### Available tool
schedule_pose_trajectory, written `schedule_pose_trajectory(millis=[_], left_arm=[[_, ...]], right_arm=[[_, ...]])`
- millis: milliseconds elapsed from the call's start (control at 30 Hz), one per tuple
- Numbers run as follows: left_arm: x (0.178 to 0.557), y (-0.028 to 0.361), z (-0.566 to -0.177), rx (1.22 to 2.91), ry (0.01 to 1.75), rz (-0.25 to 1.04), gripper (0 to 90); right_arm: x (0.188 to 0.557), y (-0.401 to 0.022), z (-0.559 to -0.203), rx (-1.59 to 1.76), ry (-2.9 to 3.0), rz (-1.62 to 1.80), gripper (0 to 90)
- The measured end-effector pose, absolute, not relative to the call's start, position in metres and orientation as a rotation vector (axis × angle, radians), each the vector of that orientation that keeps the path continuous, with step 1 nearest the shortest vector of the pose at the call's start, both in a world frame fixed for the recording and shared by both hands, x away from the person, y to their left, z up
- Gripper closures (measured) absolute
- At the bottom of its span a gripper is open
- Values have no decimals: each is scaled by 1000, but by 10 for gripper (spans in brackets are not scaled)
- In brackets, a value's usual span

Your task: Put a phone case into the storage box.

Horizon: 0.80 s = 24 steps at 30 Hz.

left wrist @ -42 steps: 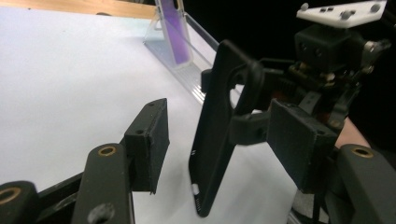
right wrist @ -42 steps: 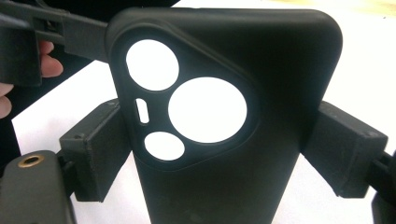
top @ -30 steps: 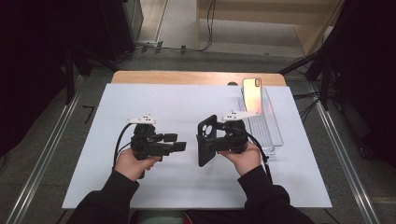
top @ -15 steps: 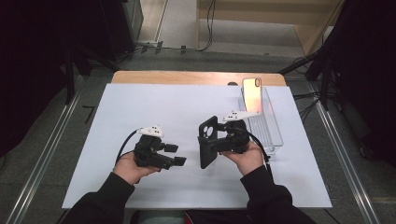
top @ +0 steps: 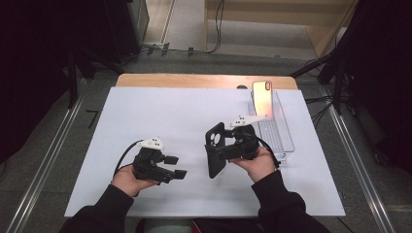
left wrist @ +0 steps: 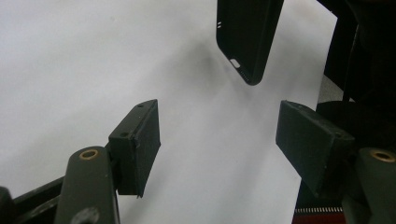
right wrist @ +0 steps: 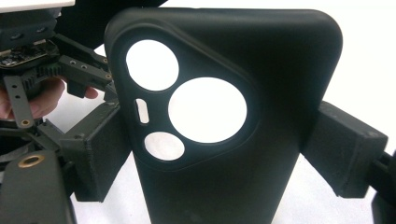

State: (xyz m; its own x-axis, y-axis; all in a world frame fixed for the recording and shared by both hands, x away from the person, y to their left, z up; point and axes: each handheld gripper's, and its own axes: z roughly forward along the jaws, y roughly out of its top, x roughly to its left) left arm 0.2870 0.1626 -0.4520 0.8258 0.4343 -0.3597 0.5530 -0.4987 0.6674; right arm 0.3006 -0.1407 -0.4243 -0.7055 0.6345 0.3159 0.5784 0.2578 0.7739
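A black phone case (top: 214,151) with round camera cut-outs stands on edge above the white mat, and my right gripper (top: 225,149) is shut on its two long sides. In the right gripper view the case (right wrist: 280,70) sits between both pads (right wrist: 100,156) of my right gripper (right wrist: 219,154). My left gripper (top: 177,166) hovers low over the mat to the left of the case, apart from it. Its jaws have just been opening and stand wide with nothing between them. The left gripper view has my left gripper (left wrist: 219,112) over bare mat, with the case's lower end (left wrist: 247,37) farther ahead.
A phone (top: 262,98) with a shiny rose-gold back leans upright in a clear plastic tray (top: 284,141) just right of my right hand. The white mat (top: 160,111) covers a wooden table (top: 194,80). Metal rails run along the floor on both sides.
My left gripper has dropped toward the mat and drawn back from the case, and its jaws stand wider. My right gripper and the case have stayed put.
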Motion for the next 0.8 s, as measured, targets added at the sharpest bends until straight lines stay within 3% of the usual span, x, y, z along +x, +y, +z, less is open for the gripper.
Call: schedule_pose_trajectory(millis=[800], left_arm=[[270, 197, -458, 2166, 814, -131, 313]], right_arm=[[305, -147, -414, 1142, 2503, 1442, 120]])
